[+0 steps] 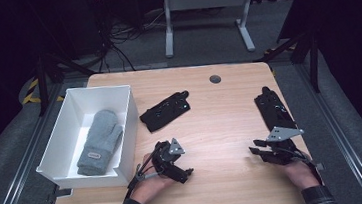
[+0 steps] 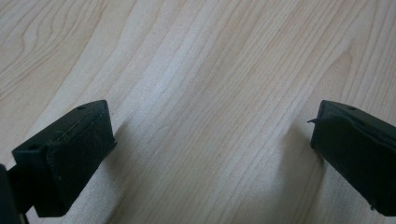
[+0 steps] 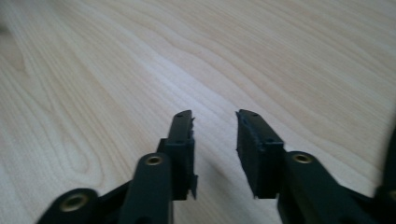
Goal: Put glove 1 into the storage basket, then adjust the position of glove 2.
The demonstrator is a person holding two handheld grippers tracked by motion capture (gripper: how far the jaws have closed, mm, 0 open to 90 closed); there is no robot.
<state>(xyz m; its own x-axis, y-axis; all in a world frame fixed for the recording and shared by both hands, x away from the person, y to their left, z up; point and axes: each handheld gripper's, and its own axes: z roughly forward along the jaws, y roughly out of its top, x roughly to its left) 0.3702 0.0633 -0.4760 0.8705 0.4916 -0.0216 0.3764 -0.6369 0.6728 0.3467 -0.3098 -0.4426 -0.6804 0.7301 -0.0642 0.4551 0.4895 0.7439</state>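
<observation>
A grey knitted mitten (image 1: 100,141) lies inside a white box (image 1: 129,118) at the table's left. One black glove (image 1: 165,111) lies flat near the table's middle, and a second black glove (image 1: 273,108) lies along the right edge. My left gripper (image 1: 188,174) rests low on the wood just right of the box's front corner; its jaws stand wide apart over bare wood (image 2: 210,135), open and holding nothing. My right gripper (image 1: 253,147) sits near the front right, just in front of the second glove, with its jaws (image 3: 215,116) parted and nothing between them.
The wooden table (image 1: 221,128) has a round cable hole (image 1: 215,79) at the back. Bare wood lies between the two grippers. Beyond the table stand a white desk frame (image 1: 206,19) and cables on a dark floor.
</observation>
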